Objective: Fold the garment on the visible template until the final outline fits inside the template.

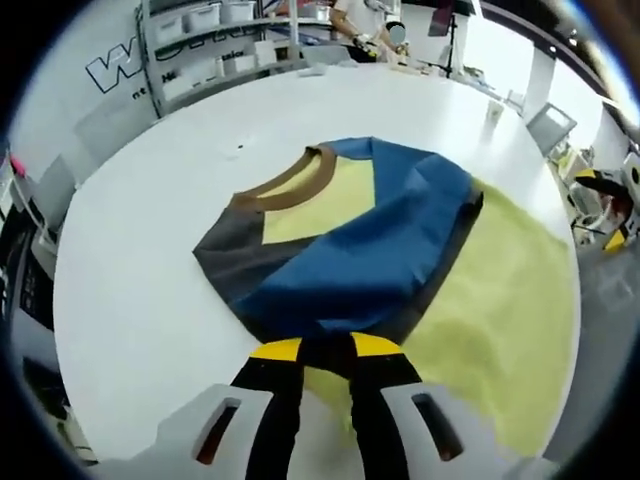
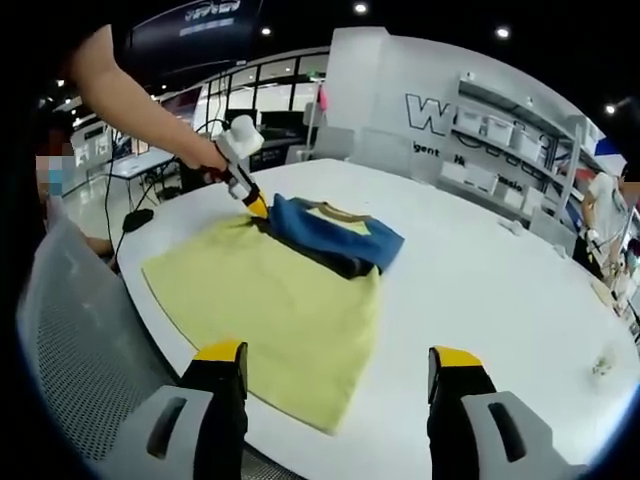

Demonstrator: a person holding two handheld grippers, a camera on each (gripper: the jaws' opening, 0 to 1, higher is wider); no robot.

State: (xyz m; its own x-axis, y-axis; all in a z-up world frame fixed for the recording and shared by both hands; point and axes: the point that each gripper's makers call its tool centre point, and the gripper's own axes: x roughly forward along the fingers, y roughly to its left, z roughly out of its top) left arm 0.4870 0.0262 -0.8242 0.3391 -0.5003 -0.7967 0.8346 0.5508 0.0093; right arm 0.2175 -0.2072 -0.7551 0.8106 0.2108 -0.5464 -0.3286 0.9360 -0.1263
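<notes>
Pinching limp blue-and-yellow cloth garment (image 1: 340, 250) edge with closed left gripper (image 1: 326, 347); right gripper (image 2: 340, 362) wide open, empty.

garment (image 2: 325, 238) folded on template (image 2: 270, 310), template on table (image 2: 480, 290), shelves (image 2: 510, 130) behind table

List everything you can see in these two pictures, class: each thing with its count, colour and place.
garment: one, blue, dark grey and yellow with a brown collar, partly folded on the table.
template: one, pale yellow sheet, flat under the garment, near the table edge.
table: one, white, round.
shelving: one unit, white bins, by the wall.
chair: one, grey mesh, beside the table.
left gripper: one, black with yellow-tipped fingers, closed at the garment's edge.
right gripper: one, same colours, fingers apart above the template.
</notes>
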